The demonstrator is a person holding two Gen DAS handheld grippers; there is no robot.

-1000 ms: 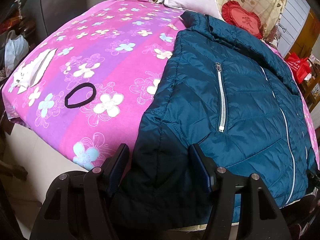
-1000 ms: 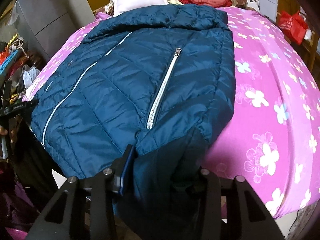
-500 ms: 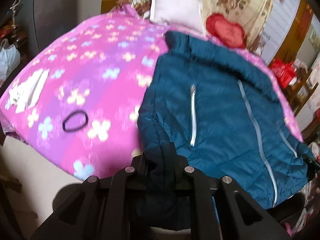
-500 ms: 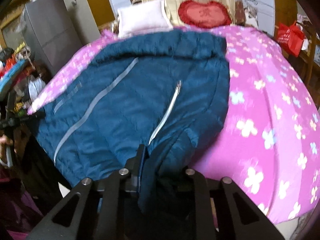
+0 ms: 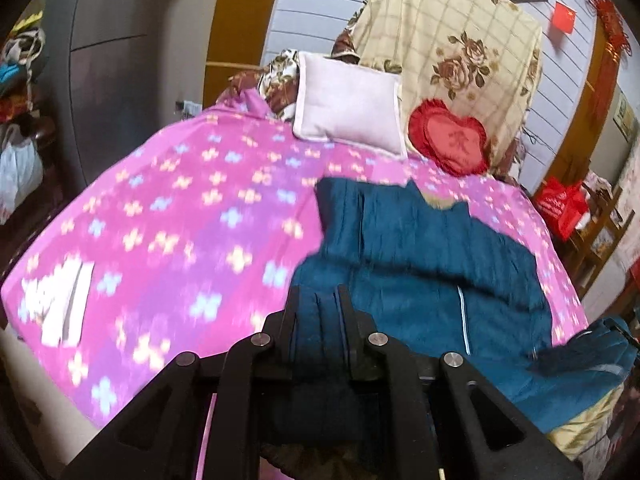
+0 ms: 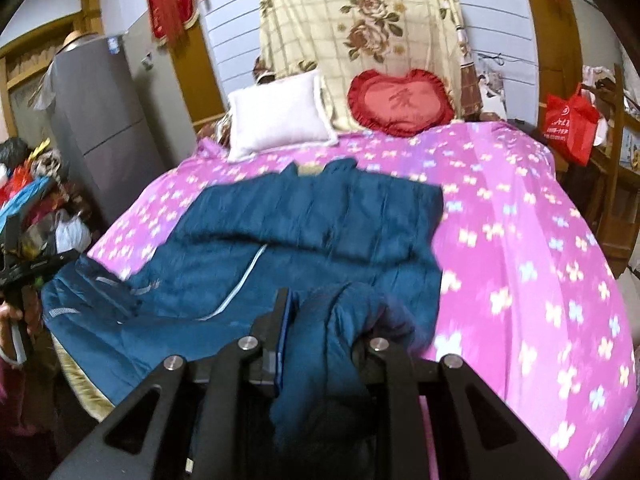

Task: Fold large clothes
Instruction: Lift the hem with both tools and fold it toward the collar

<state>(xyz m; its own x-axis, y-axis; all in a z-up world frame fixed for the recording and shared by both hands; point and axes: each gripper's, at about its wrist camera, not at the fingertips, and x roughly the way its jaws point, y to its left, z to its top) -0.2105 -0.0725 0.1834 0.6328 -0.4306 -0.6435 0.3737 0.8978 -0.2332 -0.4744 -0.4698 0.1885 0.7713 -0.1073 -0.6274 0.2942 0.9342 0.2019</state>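
Observation:
A dark teal quilted jacket (image 5: 420,248) lies on the pink flowered bedspread (image 5: 180,220), collar toward the pillows. My left gripper (image 5: 318,300) is shut on the jacket's near left hem corner and holds it raised off the bed. In the right wrist view the jacket (image 6: 320,216) sags in a fold across its middle, its white front zip partly showing. My right gripper (image 6: 324,320) is shut on the bunched right hem corner; fabric covers its right finger. The left gripper (image 6: 40,264) shows at the left edge, held by a hand (image 6: 12,316).
A white pillow (image 6: 276,116), a red heart cushion (image 6: 400,100) and a floral blanket (image 6: 360,20) stand at the head of the bed. White paper (image 5: 60,304) lies on the bed's left side. A grey cabinet (image 6: 104,120) stands left, a red bag (image 6: 572,124) right.
Both grippers closed on the jacket's near hem and rose with it toward the pillows. The jacket's lower half lifted off the bed and a fold formed across it.

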